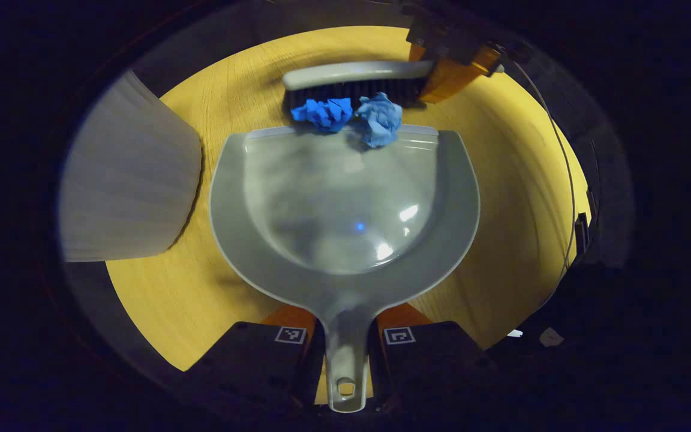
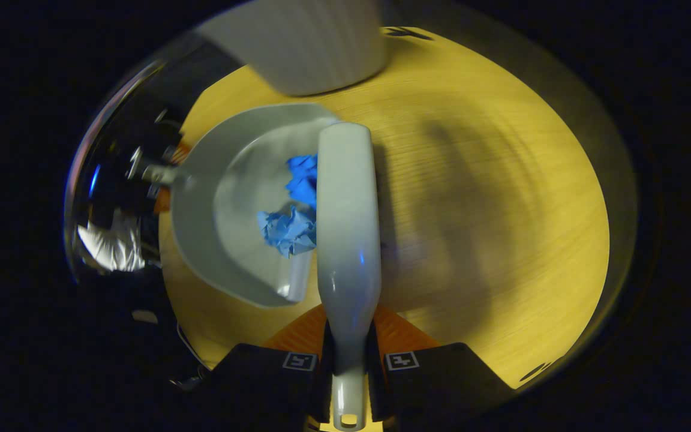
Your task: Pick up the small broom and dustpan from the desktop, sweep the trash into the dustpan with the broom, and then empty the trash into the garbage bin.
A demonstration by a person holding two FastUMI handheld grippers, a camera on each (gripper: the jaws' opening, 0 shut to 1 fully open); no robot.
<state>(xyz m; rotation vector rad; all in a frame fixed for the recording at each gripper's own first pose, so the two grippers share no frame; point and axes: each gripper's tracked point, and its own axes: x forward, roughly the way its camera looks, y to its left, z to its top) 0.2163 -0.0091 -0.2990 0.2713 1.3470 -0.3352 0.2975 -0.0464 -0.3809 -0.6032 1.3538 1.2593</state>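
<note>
At the dustpan [image 1: 345, 240] lip sit two blue paper wads [image 1: 351, 117].

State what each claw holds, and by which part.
The left claw holds the dustpan by its handle. The right claw holds the broom by its handle.

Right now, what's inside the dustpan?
One crumpled blue paper is just over the dustpan lip; the other sits at the edge against the broom. The broom's bristles hide what lies behind.
</note>
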